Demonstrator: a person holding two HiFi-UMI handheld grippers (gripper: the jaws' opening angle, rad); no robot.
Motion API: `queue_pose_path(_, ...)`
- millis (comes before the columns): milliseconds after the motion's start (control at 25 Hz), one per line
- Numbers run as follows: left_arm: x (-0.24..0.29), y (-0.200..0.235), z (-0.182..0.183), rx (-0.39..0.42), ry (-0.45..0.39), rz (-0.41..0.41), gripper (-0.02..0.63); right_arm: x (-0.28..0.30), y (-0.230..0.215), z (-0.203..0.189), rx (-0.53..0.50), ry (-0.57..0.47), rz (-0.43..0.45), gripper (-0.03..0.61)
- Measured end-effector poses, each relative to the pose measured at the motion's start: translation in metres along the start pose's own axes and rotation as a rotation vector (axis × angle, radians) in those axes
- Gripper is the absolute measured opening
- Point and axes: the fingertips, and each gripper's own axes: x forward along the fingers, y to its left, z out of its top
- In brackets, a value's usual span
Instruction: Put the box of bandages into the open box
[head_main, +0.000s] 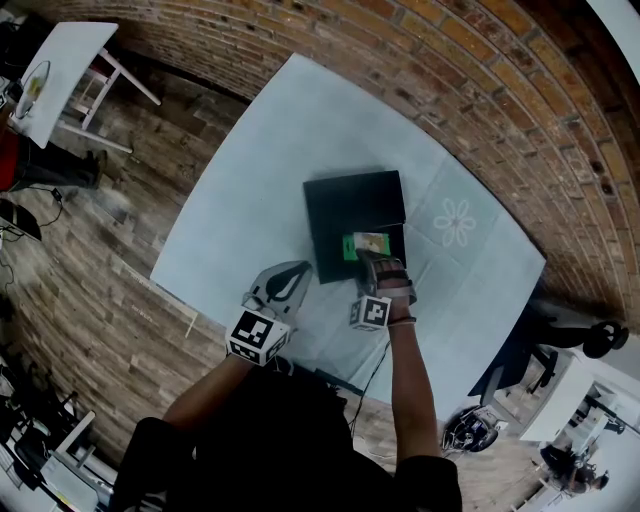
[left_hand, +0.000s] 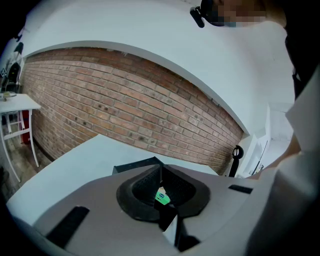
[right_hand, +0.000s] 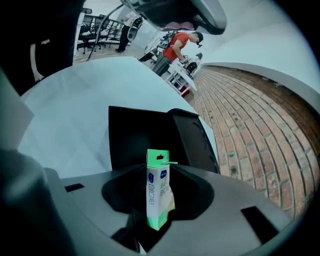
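R gripper fingers spread, box of bandages standing loose between them, prob. inside open box. Back straight out toward 6 o'clock w/o tipping it. L gripper fingers pressed together, empty.

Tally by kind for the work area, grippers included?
Black open box: 1
Bandage box: 1
Grippers: 2 (left gripper, right gripper)
Total: 4

The bandage box stands upright between parted jaws; open black box just beyond.
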Motion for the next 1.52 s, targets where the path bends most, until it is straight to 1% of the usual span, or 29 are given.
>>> queue_pose_path(80, -0.001, 0.0, 0.001, -0.001, -0.002, 0.0, 0.043, -0.004, 0.0, 0.001, 0.028, -0.006, 0.031, 0.152)
queue_pose_path(280, -0.002, -0.002, 0.0, -0.009, -0.001, -0.005, 0.043, -0.009, 0.002, 0.003, 0.137, -0.029, 0.106, 0.156)
queue_pose_path(440, -0.004, -0.004, -0.005, -0.018, 0.005, -0.012, 0.043, -0.011, 0.006, 0.004, 0.263, -0.043, 0.172, 0.158)
queue_pose_path(520, -0.006, -0.004, -0.005, -0.021, 0.004, -0.012, 0.043, -0.012, 0.005, 0.003, 0.322, -0.042, 0.188, 0.158)
queue_pose_path(680, -0.012, -0.005, -0.003, -0.022, -0.006, -0.012, 0.043, -0.016, 0.002, 0.0, 0.377, -0.027, 0.179, 0.16)
queue_pose_path(840, -0.018, -0.007, -0.004, -0.017, -0.007, -0.014, 0.043, -0.026, -0.004, 0.002, 0.482, -0.035, 0.143, 0.16)
queue_pose_path(960, -0.023, -0.008, -0.003, -0.016, -0.014, -0.018, 0.043, -0.036, -0.011, 0.008, 0.592, -0.058, 0.096, 0.156)
queue_pose_path(1080, -0.029, -0.012, -0.001, -0.007, -0.023, -0.023, 0.043, -0.051, -0.026, 0.015, 0.747, -0.11, 0.005, 0.087)
queue_pose_path(1200, -0.034, -0.019, -0.001, 0.005, -0.031, -0.033, 0.043, -0.07, -0.039, 0.019, 0.922, -0.168, -0.075, 0.064)
queue_pose_path(1320, -0.042, -0.027, -0.001, 0.011, -0.036, -0.042, 0.043, -0.089, -0.046, 0.023, 1.075, -0.2, -0.134, 0.049)
queue_pose_path(1400, -0.048, -0.033, -0.001, 0.015, -0.04, -0.052, 0.043, -0.103, -0.047, 0.026, 1.144, -0.211, -0.172, 0.042)
queue_pose_path(1520, -0.054, -0.043, 0.0, 0.031, -0.047, -0.072, 0.043, -0.126, -0.05, 0.031, 1.209, -0.239, -0.246, 0.035)
